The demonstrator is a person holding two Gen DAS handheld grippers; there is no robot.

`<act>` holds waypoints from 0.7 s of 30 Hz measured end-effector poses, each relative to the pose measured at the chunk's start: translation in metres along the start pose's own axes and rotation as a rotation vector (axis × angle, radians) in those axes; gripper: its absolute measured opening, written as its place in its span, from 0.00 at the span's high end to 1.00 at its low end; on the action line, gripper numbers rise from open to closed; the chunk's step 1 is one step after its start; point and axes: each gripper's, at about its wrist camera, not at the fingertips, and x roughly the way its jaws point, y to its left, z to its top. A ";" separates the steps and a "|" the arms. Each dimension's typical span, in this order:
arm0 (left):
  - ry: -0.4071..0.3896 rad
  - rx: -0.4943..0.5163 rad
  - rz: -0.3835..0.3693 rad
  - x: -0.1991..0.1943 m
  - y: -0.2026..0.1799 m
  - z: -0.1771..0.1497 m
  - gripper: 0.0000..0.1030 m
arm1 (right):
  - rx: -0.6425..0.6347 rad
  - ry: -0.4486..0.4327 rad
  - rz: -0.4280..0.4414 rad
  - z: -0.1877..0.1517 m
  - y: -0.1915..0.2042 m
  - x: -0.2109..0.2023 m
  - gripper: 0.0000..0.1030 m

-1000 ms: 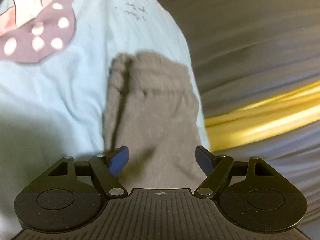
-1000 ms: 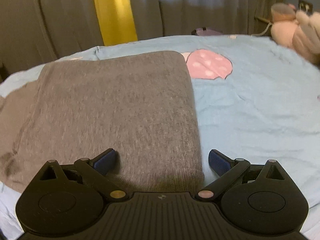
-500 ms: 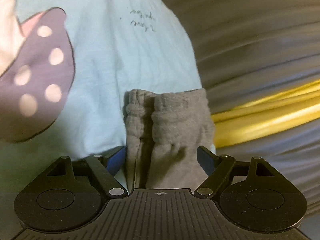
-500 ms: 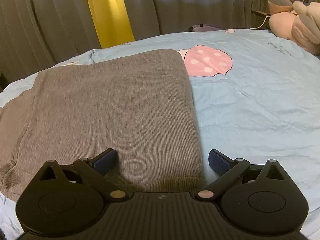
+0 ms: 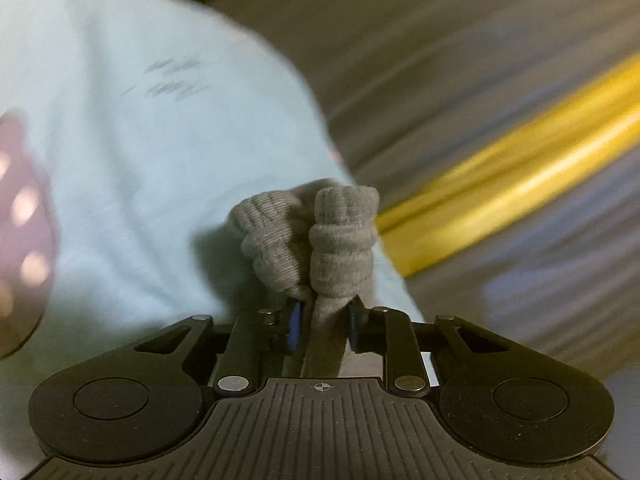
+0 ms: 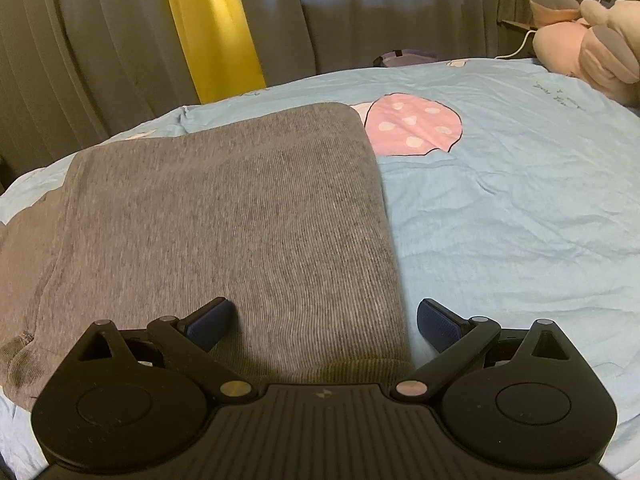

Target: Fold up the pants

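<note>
The left gripper point(image 5: 322, 322) has just been closing, and it is now clenched on a bunched end of the grey pants point(image 5: 340, 240): the ribbed, gathered fabric wells up from between the blue pads point(image 5: 295, 324) toward twelve o'clock, split into two puckered lumps side by side. That whole view is smeared with blur. Behind the pinched cloth the pale blue bedsheet point(image 5: 132, 160) fills the nine to eleven o'clock side, with a few dark scribbled marks point(image 5: 172, 80) printed on it and part of a mauve spotted patch point(image 5: 20, 248) at the nine o'clock edge. Grey curtains point(image 5: 460, 60) with a yellow strip point(image 5: 512, 184) run across the one to three o'clock side. Over on the other hand, the right gripper point(image 6: 324, 322) is released, its blue pads point(image 6: 210, 322) spread wide and pressing on nothing; it hangs above the near edge of the pants point(image 6: 224, 224), which lie flat as a broad grey rectangle on the bedsheet point(image 6: 520, 220), reaching from the jaws toward eleven o'clock. The left pad sits over the cloth and the right pad over bare sheet, just beside the fabric's right edge. A pink spotted print point(image 6: 414, 126) lies on the sheet at one o'clock, touching the far corner of the pants, and a pink plush toy point(image 6: 588, 44) sits at two o'clock. Curtains point(image 6: 80, 40) and a yellow strip point(image 6: 212, 28) hang beyond the bed.
</note>
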 end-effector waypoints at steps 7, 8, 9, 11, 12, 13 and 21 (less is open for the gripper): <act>0.005 0.437 -0.135 -0.016 -0.118 -0.030 0.84 | 0.039 -0.053 0.032 0.003 -0.006 -0.012 0.04; 0.024 0.506 -0.170 -0.017 -0.139 -0.043 0.84 | 0.047 -0.068 0.039 0.003 -0.007 -0.015 0.04; 0.045 0.555 -0.201 -0.015 -0.155 -0.055 0.85 | 0.054 -0.082 0.045 0.003 -0.009 -0.018 0.04; 0.117 0.666 -0.279 -0.008 -0.189 -0.091 0.85 | 0.074 -0.111 0.060 0.003 -0.012 -0.024 0.04; 0.143 0.707 -0.303 -0.005 -0.201 -0.108 0.85 | 0.084 -0.118 0.068 0.004 -0.014 -0.026 0.04; 0.190 0.750 -0.328 0.001 -0.213 -0.129 0.85 | 0.096 -0.125 0.077 0.004 -0.016 -0.028 0.04; 0.562 0.934 -0.322 0.050 -0.241 -0.262 0.68 | 0.126 -0.154 0.143 0.002 -0.022 -0.047 0.04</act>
